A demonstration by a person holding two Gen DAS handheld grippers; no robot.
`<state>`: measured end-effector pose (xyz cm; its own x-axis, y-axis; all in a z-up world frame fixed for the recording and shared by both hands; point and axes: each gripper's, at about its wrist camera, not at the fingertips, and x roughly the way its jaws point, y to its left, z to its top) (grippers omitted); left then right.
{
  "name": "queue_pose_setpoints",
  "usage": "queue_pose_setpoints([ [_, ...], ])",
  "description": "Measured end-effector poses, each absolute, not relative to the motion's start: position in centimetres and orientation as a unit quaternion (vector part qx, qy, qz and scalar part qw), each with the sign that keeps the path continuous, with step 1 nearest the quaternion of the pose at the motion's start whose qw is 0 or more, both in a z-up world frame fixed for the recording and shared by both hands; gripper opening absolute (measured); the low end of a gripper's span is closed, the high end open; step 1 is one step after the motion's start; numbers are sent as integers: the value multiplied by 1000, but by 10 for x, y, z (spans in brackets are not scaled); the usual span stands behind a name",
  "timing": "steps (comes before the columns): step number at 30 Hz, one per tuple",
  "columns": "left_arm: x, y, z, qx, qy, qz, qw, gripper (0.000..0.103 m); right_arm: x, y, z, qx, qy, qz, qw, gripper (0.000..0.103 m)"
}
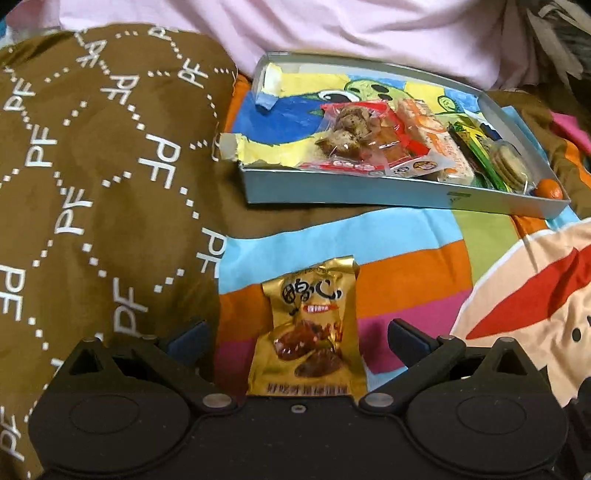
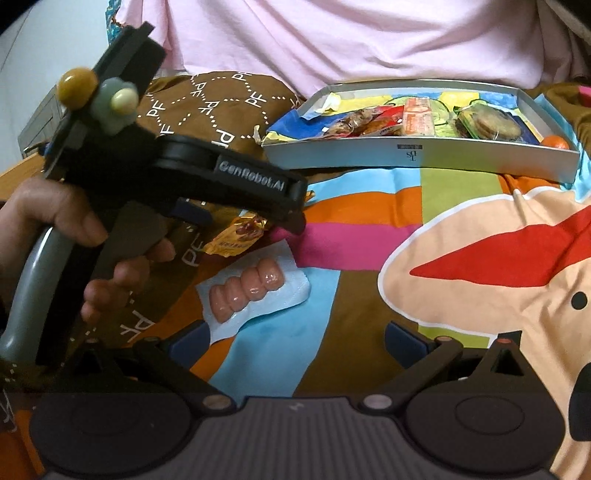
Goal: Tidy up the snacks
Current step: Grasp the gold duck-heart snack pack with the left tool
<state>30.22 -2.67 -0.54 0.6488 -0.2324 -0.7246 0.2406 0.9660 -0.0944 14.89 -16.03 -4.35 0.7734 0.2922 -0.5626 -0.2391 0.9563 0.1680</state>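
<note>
A gold snack packet [image 1: 310,328] lies flat on the colourful bedspread between the wide-apart fingers of my left gripper [image 1: 299,336], which is open and not touching it. In the right wrist view the same gold packet [image 2: 236,236] shows under the left gripper [image 2: 243,218]. A clear packet of pink sausages [image 2: 247,291] lies just ahead of my right gripper [image 2: 295,343], slightly left of centre; that gripper is open and holds nothing. Farther back, a shallow silver tray [image 1: 369,192] holds a red packet of meat pieces [image 1: 354,136], an orange-white packet [image 1: 436,144] and round biscuits [image 1: 508,166].
A brown blanket printed "PF" [image 1: 92,166] bunches up on the left, against the tray's corner. Pink cloth [image 1: 369,33] rises behind the tray. A small orange fruit [image 1: 548,188] sits in the tray's right corner. A person's hand [image 2: 55,210] grips the left gripper's handle.
</note>
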Motion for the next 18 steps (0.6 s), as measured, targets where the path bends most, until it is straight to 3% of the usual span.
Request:
queue_pose_setpoints([
  [8, 318, -12, -12, -55, 419, -129, 897, 84, 154, -158, -47, 56, 307, 177, 933, 103],
  [13, 315, -7, -11, -55, 417, -128, 898, 65, 155, -155, -48, 51, 310, 181, 932, 103],
  [18, 309, -6, -9, -33, 419, -130, 898, 53, 156, -155, -49, 52, 312, 179, 931, 103],
])
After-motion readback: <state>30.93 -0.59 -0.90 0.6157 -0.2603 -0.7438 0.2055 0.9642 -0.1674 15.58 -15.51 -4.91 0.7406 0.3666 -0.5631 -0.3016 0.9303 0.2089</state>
